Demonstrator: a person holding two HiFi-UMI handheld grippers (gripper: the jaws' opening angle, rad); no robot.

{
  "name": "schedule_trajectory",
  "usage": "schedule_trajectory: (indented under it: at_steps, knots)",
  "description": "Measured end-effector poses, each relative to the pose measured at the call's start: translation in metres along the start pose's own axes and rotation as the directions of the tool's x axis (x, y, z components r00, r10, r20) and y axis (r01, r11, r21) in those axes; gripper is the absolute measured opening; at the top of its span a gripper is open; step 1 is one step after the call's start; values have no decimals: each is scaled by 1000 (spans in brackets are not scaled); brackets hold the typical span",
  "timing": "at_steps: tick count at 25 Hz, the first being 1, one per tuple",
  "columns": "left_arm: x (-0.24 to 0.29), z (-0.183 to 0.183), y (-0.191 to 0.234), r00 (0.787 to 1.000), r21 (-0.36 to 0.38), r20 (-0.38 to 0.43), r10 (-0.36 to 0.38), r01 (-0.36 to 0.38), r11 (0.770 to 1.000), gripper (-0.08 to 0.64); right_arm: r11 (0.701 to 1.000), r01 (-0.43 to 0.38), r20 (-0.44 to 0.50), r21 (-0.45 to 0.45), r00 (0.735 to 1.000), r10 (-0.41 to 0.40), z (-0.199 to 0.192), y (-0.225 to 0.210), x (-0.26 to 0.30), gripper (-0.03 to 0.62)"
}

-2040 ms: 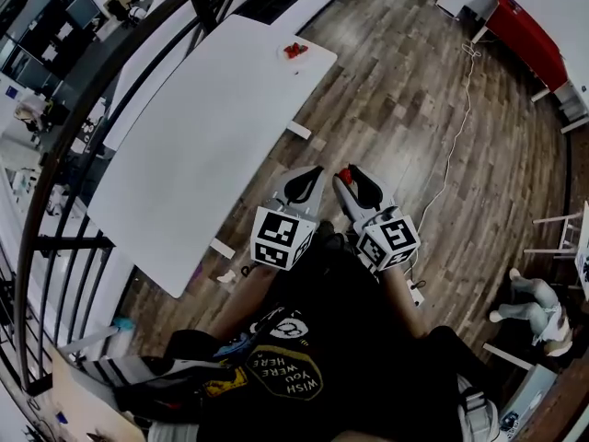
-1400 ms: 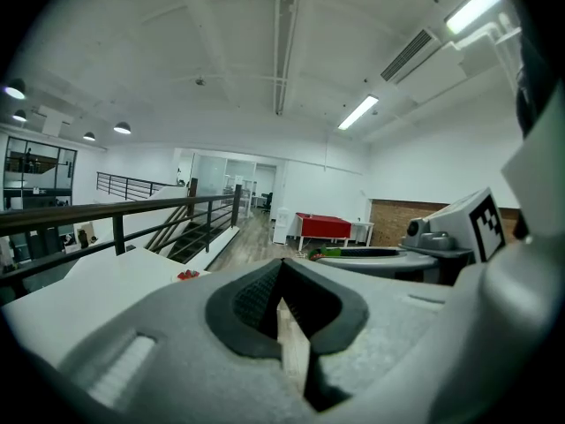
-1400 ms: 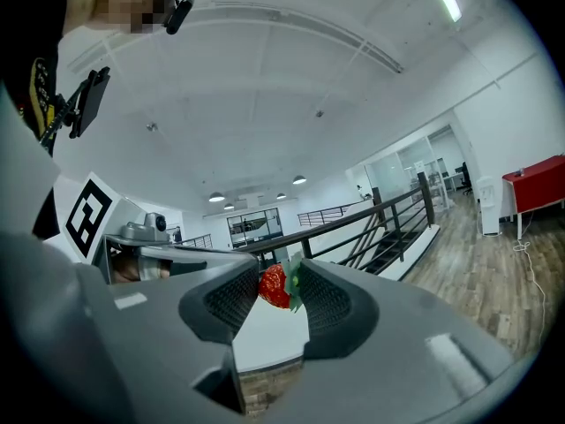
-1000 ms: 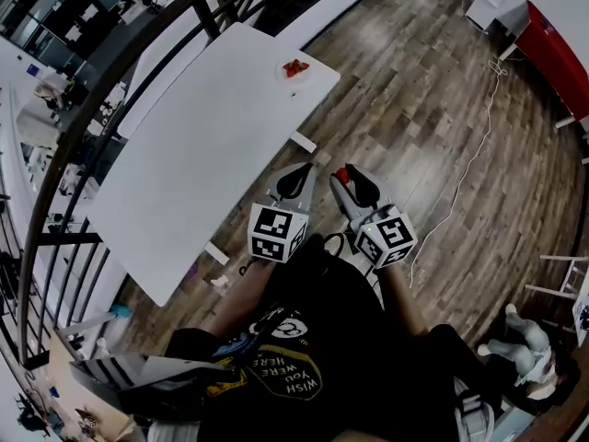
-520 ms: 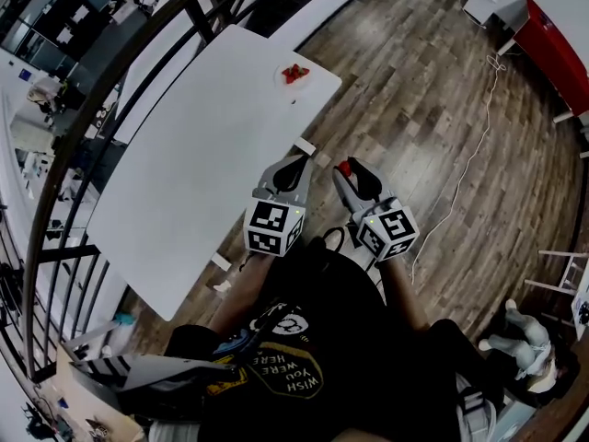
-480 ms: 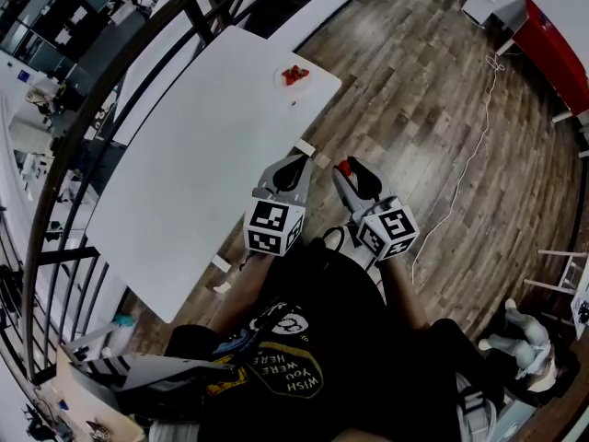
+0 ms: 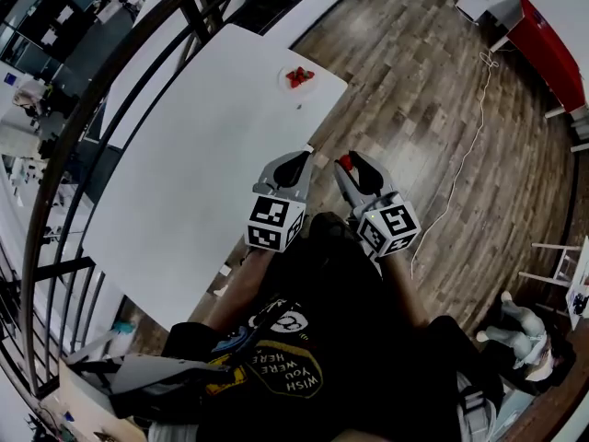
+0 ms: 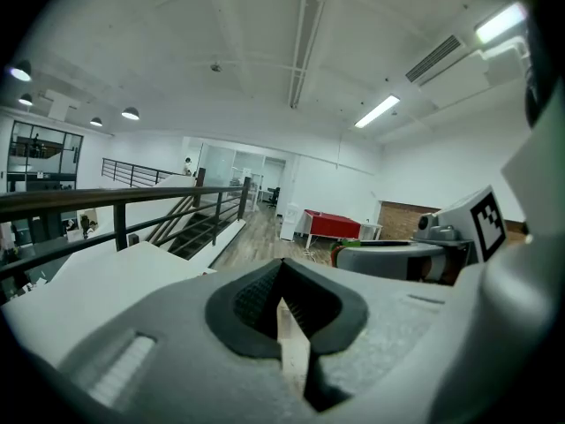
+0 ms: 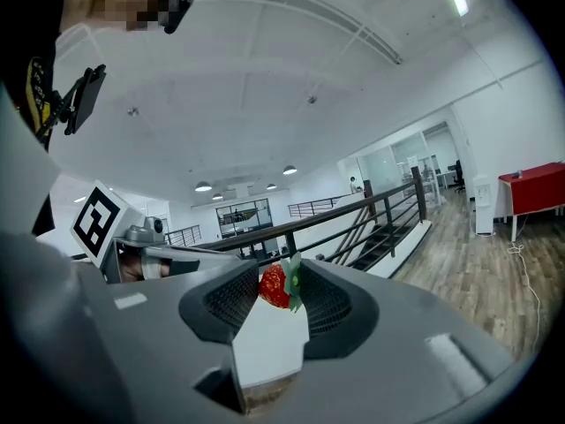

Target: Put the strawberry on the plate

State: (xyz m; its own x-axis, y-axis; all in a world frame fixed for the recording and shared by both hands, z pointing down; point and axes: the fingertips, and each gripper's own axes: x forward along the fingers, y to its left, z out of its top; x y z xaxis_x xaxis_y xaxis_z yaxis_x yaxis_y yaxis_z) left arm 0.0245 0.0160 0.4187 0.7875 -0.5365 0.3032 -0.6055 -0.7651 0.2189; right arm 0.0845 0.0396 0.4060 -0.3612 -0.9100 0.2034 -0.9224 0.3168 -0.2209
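A red strawberry (image 9: 274, 286) with green leaves is pinched at the tips of my right gripper (image 9: 282, 290), which is shut on it. From the head view, that gripper (image 7: 347, 163) hangs over the wooden floor just off the white table (image 7: 184, 173), and the berry (image 7: 345, 162) shows as a red dot at its tip. My left gripper (image 7: 294, 162) is beside it at the table's near edge, shut and holding nothing (image 8: 287, 312). A small white plate (image 7: 282, 83) sits at the table's far right corner and holds red strawberries (image 7: 296, 76).
A black railing (image 7: 110, 90) curves along the table's far side above a stairwell. A red table (image 7: 543, 35) stands at the top right. A white cable (image 7: 460, 155) trails across the wooden floor. My own dark-shirted body fills the lower middle.
Both grippers have edged forward toward the table's near edge, and the plate now lies a little nearer in the view. The right gripper still holds the strawberry.
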Motion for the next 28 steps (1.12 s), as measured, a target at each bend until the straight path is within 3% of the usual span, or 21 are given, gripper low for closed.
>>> schedule_trajectory:
  at_steps: [6,19,24,28]
  knots:
    - [11,-8,12,1000,-42,-14,5,-6,999,5,1000,-9,-51,13,999,10,-11,-5,18,150]
    - [58,18,29,998,-55,-2,68,-68,996,5,996,-92,-65,-14,994,91,14,-43,52,150]
    - [80,19,33,996,-160,-27,83,-86,983,5,991,-131,-55,-6,990,131,21,-66,62,150]
    - [91,20,32,993,-153,-40,109,-114,982,5,988,-155,-57,0,986,154,22,-84,68,150]
